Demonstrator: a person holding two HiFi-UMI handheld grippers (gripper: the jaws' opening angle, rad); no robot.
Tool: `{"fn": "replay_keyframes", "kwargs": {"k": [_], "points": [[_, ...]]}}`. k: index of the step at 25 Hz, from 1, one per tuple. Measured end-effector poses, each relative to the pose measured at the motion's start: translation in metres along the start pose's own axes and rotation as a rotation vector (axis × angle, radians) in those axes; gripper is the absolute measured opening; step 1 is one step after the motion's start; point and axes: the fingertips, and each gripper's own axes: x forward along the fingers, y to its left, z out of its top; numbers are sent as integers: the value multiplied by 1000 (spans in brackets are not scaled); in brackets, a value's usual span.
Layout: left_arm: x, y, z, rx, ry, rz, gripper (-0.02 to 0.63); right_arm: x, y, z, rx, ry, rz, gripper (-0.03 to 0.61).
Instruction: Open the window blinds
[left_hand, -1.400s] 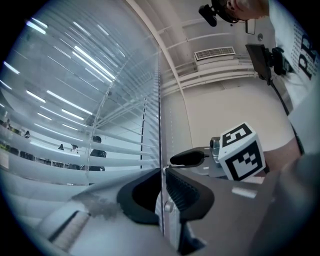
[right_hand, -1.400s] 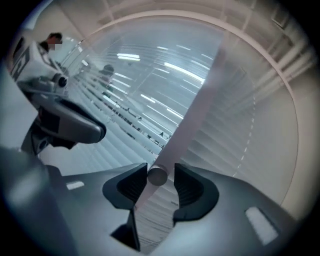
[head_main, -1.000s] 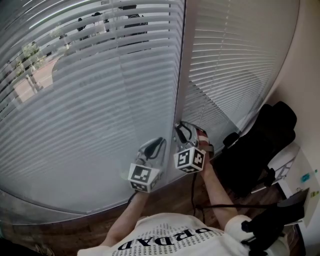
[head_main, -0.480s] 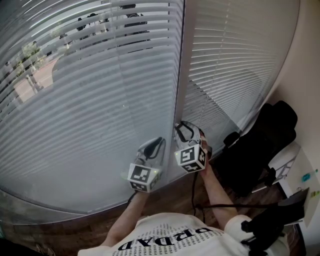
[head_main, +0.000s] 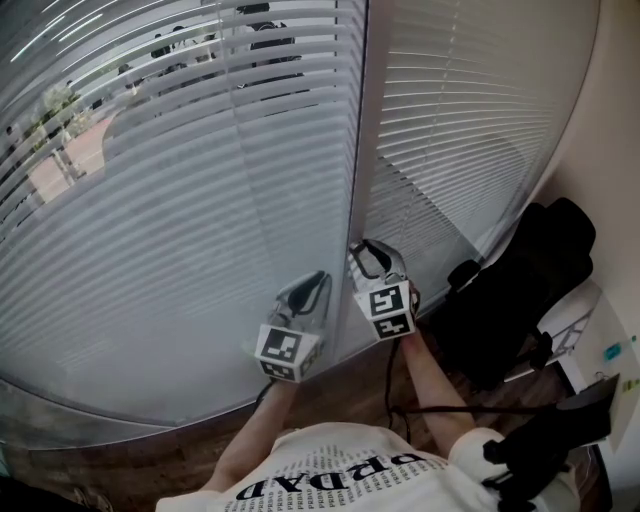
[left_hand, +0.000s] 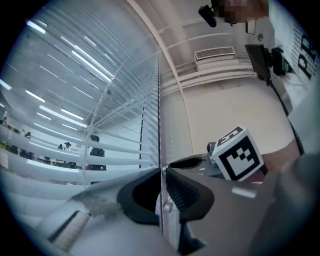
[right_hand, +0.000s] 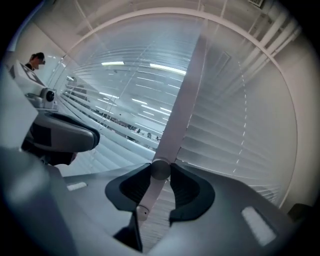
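The person is standing close up against the window, both arms reaching forward at about waist height. The right claw is gripping a white rod that is hanging just in front of the post between the two blinds. Its pads are pressing on either side of the rod's round knob. The left claw is sitting just beside it, with its pads drawn nearly together around a thin cord running straight up along the edge of the big left blind. It looks to be pinching that cord, though the line is so fine I am not fully sure the pads are biting on it.

As for progress, I'd say the job is only getting started. Near the top of the left blind the slats are showing dark gaps, and trees, pavement and a few people outside are peeping through. Lower down, the same blind is looking like a flat milky sheet with almost nothing showing through. The right blind is lying shut all the way down. Neither blind is raised, and both are hanging down low, close to the floor.

What is left, to my eye, is most of it: tilting the slats properly open or drawing the blinds up.
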Motion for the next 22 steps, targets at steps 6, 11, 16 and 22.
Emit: {"fn": "replay_keyframes", "kwargs": {"k": [6,11,16,22], "points": [[1,-1,-3,5,-2,0,21,2,-3,-4,116,-24,22,133],[-1,-1,0,3,4,2,21,2,-5,-4,225,-30,43,133],[-3,-2,6,6,5,0,21,-1,-6,2,157,-46,27,135],[-2,1,6,0,9,5,21,-6,-1,10,-235,2,-15,170]]}}
